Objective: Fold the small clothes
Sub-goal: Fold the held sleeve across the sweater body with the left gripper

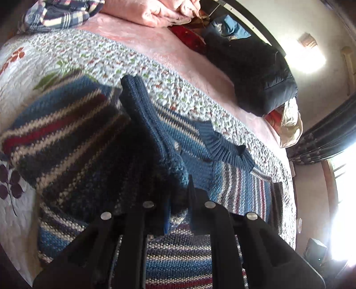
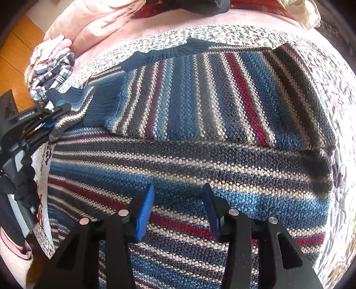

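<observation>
Left gripper point(image 1: 175, 189) clamps striped sweater point(image 2: 200, 155) sleeve cuff; right gripper point(image 2: 178, 206) spread open above it. Plaid cloth point(image 2: 51, 75), pink blanket point(image 2: 98, 24) lie beyond.

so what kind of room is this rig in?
Most likely a bedroom. The striped sweater lies on a floral quilt spread over a bed, folded pink bedding is piled at the far end, and a curtained window sits beside it.
</observation>
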